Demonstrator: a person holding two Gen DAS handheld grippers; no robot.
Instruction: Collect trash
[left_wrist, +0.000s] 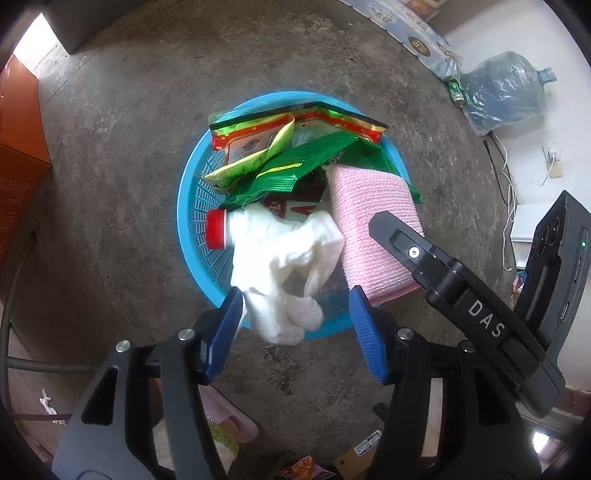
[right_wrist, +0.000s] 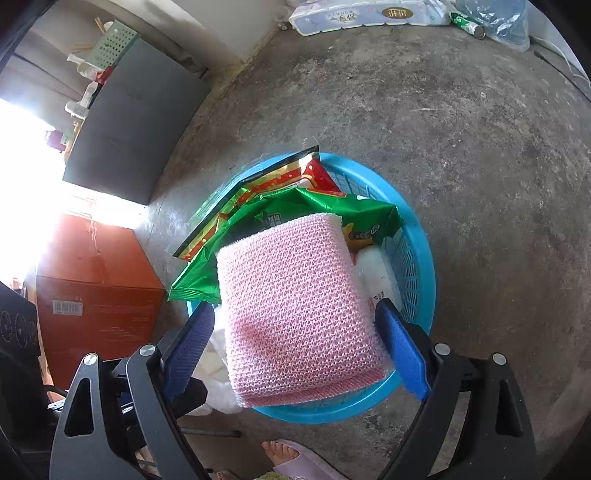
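Observation:
A blue plastic basket stands on the concrete floor, filled with trash: green and red snack wrappers, a bottle with a red cap, a crumpled white tissue and a pink sponge cloth. My left gripper is open just above the basket's near rim, with the tissue draped between its blue pads. My right gripper is open, its pads on either side of the pink sponge cloth, which rests on the basket. The right gripper's body shows in the left wrist view.
An orange cardboard box and a dark cabinet stand left of the basket. A large water bottle, a green can and a tissue pack lie by the far wall. A foot in a pink slipper is near.

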